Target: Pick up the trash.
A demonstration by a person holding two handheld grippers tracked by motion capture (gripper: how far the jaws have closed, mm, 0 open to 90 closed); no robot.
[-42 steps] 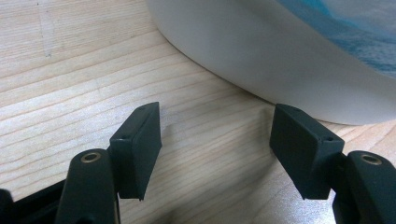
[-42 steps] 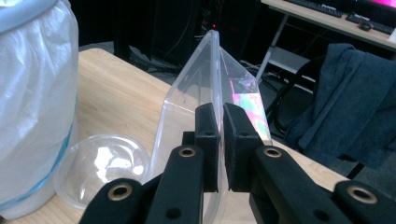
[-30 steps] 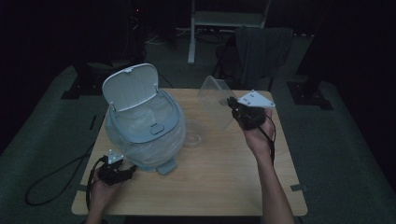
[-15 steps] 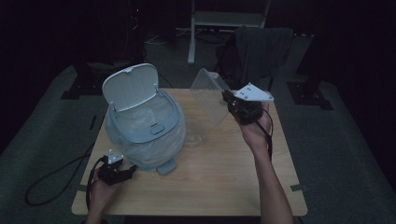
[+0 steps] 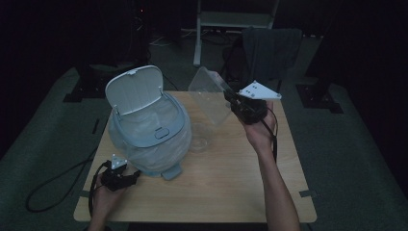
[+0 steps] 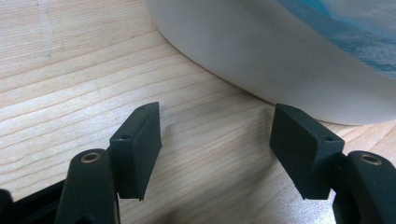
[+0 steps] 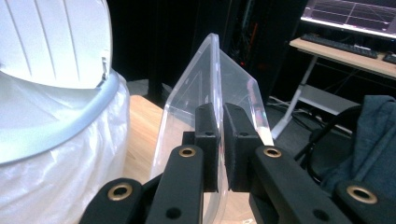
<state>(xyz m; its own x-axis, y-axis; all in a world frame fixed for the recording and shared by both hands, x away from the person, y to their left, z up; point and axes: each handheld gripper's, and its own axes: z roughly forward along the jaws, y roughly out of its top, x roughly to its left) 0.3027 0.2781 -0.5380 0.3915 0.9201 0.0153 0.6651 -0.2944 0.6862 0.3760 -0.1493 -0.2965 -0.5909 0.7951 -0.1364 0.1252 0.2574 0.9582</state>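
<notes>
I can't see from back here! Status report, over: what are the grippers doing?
Right gripper shut on clear plastic container, held above the table. Left gripper open, resting beside the bin. Bin lid up; small clear cup below the container.

The table [image 6: 93,70] is light wood with thin grain lines and a smooth, matt top. The bin [image 5: 146,139] is pale plastic, smooth and a bit shiny, and its lid [image 5: 133,89] has fine ridges inside. A thin, crinkly plastic bag [image 7: 56,186] lines the bin. The box [image 7: 212,93] is clear, glossy plastic that lets light through. The 2 jaws of the right gripper [image 7: 219,140] are matt black plastic with small brass-coloured metal rings. The cloth [image 7: 373,135] looks soft and dull.
</notes>
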